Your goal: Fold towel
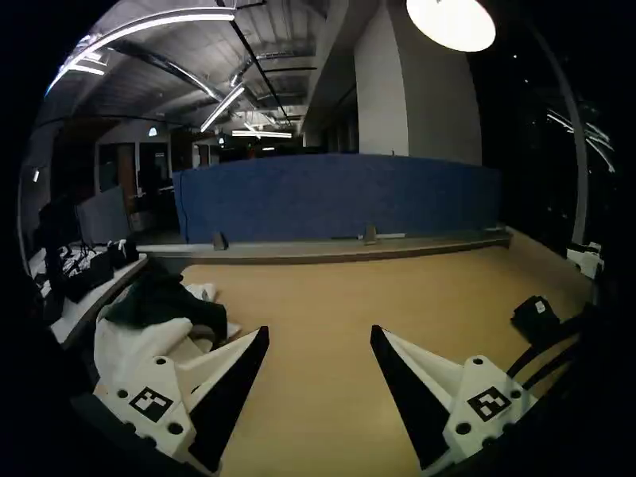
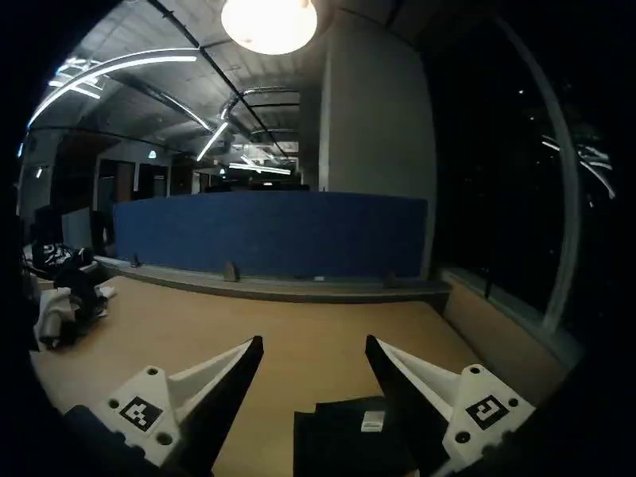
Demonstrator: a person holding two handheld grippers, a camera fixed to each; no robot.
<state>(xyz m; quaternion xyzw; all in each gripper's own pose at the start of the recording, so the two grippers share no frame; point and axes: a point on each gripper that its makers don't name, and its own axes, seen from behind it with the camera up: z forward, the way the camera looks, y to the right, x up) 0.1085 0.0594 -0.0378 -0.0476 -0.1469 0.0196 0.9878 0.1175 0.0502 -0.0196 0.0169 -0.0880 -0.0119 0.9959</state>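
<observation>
A heap of crumpled towels point(image 1: 155, 318), dark green and white, lies on the wooden desk point(image 1: 358, 318) at the left of the left gripper view, just beyond the left finger. My left gripper point(image 1: 319, 330) is open with nothing between its fingers. In the right gripper view the same heap of towels point(image 2: 63, 310) sits far off at the left edge. My right gripper point(image 2: 314, 340) is open above the desk point(image 2: 238, 334), and a folded black cloth point(image 2: 350, 433) with a small white tag lies just below it, between the fingers.
A blue divider panel point(image 1: 334, 195) runs along the desk's far edge. Monitors and cables point(image 1: 79, 254) crowd the left side. A black folded item point(image 1: 537, 314) and black cables point(image 1: 548, 354) lie at the right. A lit ceiling lamp point(image 2: 270, 24) hangs overhead; dark windows point(image 2: 509, 199) stand right.
</observation>
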